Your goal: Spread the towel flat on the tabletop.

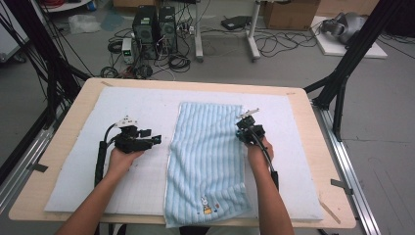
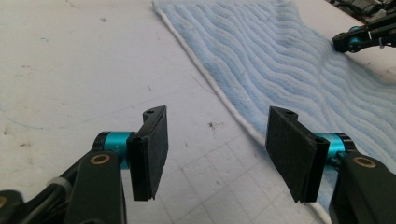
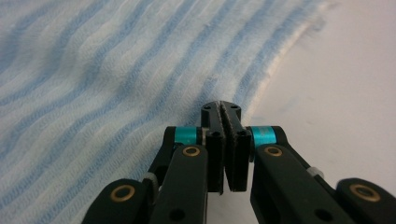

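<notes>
A light blue striped towel [image 1: 205, 156] lies flat along the middle of the white mat [image 1: 132, 186], with a small rabbit emblem [image 1: 206, 205] near its front edge. My left gripper [image 1: 155, 139] rests on the mat just left of the towel and points toward it. Its jaws stand open and empty [image 2: 217, 140], with the towel's white-hemmed left edge [image 2: 224, 100] ahead of them. My right gripper [image 1: 241, 128] sits at the towel's right edge. Its pads are pressed together [image 3: 226, 109] at the hem of the towel [image 3: 93, 93], and I see no cloth between them. That gripper [image 2: 355, 39] also shows across the towel.
The mat covers a wooden table [image 1: 318, 147]. Black frame posts [image 1: 342, 73] stand at the table's back corners. Computers [image 1: 155, 29], cables and boxes are on the floor beyond the far edge. Bare mat lies on both sides of the towel.
</notes>
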A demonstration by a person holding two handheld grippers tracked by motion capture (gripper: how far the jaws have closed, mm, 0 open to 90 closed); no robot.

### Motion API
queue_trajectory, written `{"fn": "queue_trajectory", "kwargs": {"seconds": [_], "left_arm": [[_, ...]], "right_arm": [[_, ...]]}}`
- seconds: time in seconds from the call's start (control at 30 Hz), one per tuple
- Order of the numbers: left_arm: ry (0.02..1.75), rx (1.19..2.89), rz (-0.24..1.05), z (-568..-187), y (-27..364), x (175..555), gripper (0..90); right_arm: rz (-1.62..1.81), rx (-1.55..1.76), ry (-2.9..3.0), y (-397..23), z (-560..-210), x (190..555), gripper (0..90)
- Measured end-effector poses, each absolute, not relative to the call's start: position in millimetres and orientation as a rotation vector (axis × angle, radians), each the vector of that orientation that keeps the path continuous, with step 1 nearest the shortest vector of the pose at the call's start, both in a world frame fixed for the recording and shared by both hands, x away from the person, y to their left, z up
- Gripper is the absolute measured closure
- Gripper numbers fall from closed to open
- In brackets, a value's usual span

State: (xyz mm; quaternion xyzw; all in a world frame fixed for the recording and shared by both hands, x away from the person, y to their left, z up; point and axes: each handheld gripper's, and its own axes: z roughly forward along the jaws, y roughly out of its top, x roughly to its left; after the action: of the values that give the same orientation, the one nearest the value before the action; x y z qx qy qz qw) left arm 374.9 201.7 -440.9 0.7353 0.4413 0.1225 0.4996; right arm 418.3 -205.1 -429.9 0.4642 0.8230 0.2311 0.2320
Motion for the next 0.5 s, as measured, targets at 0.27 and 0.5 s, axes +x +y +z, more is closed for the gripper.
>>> {"fn": "queue_trajectory", "kwargs": {"seconds": [0.27,0.5], "left_arm": [[1.059,1.803,0.299,-444.4,197.2,376.3,39.6],[1.062,1.819,0.315,-446.7,193.6,377.1,39.5]], "right_arm": [[0.796,1.331,2.159,-227.9,-428.1,398.3,65.9],[0.951,1.292,2.092,-237.7,-416.3,363.7,42.4]]}}
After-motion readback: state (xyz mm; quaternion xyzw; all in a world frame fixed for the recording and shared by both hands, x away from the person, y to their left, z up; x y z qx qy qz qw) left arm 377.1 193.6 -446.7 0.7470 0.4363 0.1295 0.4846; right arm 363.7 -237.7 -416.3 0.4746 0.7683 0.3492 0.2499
